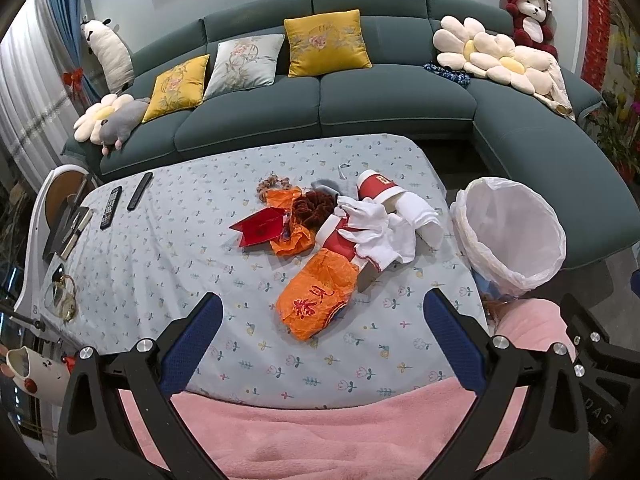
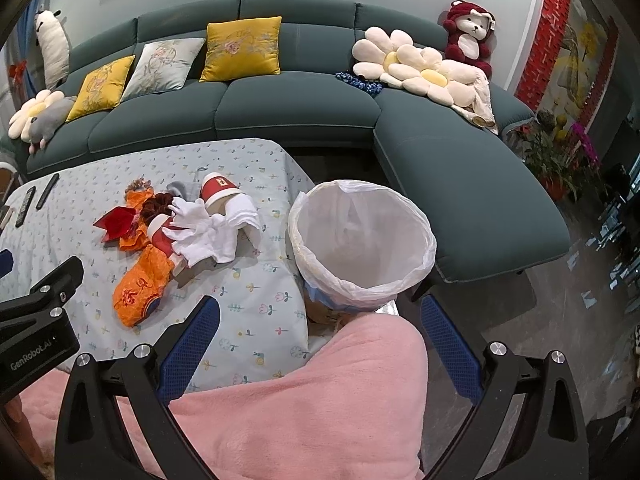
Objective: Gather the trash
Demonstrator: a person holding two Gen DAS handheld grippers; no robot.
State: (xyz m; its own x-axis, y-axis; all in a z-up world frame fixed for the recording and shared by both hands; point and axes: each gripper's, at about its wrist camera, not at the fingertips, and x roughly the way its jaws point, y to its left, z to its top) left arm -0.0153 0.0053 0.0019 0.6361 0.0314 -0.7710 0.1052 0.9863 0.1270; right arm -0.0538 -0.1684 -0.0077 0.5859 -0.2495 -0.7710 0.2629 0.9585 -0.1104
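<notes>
Clearly nothing is picked up yet: the left gripper [image 1: 324, 332] is spread wide and empty over the near edge of the table [image 1: 168, 264], and the right gripper [image 2: 320, 340] is likewise spread and empty, low over a pink blanket [image 2: 304, 408] near the bin [image 2: 362, 236].

Trash lies in one heap at the table's middle, left of the bin, which stands just beside the table's right edge with its white liner open.

Judging from this, the step is the first pick. Best start with the nearest piece, the orange wrapper [image 1: 316, 300], since it lies apart at the heap's near end; close on a raised fold so the tablecloth is not pinched. The wrapper is thin and may slip or tear.

Counted: two orange wrappers, the second [image 1: 288, 220] farther off; two red paper cups, one far [image 1: 378, 190] and one [image 1: 340, 240] under the white gloves [image 1: 368, 224]; one red folded card [image 1: 262, 230]; one dark red scrunchie [image 1: 316, 206]. Glove count I cannot tell. Two remotes [image 1: 124, 200] at far left look like keepers.
</notes>
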